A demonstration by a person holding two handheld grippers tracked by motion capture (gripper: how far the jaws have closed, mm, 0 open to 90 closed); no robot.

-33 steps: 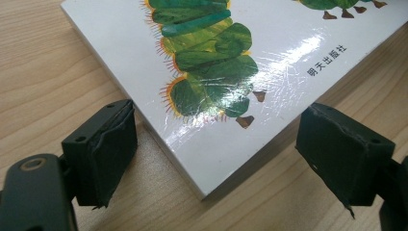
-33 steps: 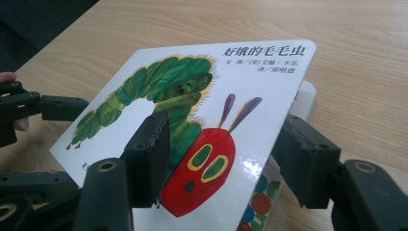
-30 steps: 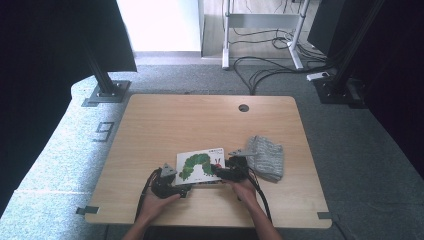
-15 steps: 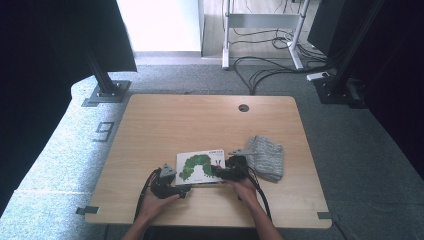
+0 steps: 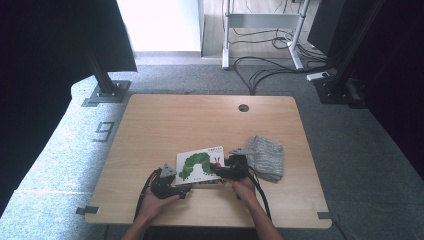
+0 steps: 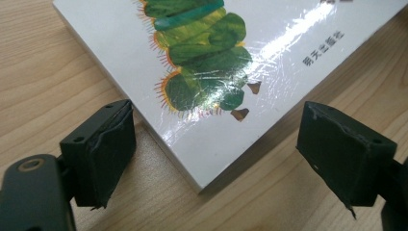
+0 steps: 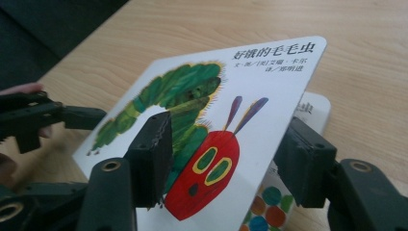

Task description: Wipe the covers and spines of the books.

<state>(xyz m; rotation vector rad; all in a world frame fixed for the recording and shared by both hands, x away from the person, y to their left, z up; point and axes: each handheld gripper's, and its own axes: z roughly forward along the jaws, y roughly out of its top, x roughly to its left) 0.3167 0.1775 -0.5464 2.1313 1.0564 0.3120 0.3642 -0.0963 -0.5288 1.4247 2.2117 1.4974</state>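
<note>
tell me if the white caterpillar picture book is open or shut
Partly open: the white caterpillar picture book's cover is lifted, with a dotted page showing beneath.

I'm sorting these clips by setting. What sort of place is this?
Probably a lab or recording workspace, not a home: a light wooden table with a cable hole stands on grey carpet, black metal stands flank it, and loose black cables trail under a white desk frame behind.

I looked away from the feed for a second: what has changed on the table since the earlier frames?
Very little. The right gripper has kept its place at the caterpillar book, whose front cover now stands lifted between its open jaws, colored dots showing beneath. The left gripper stays open at the book's near corner. The grey cloth and the table are as they were.
</note>
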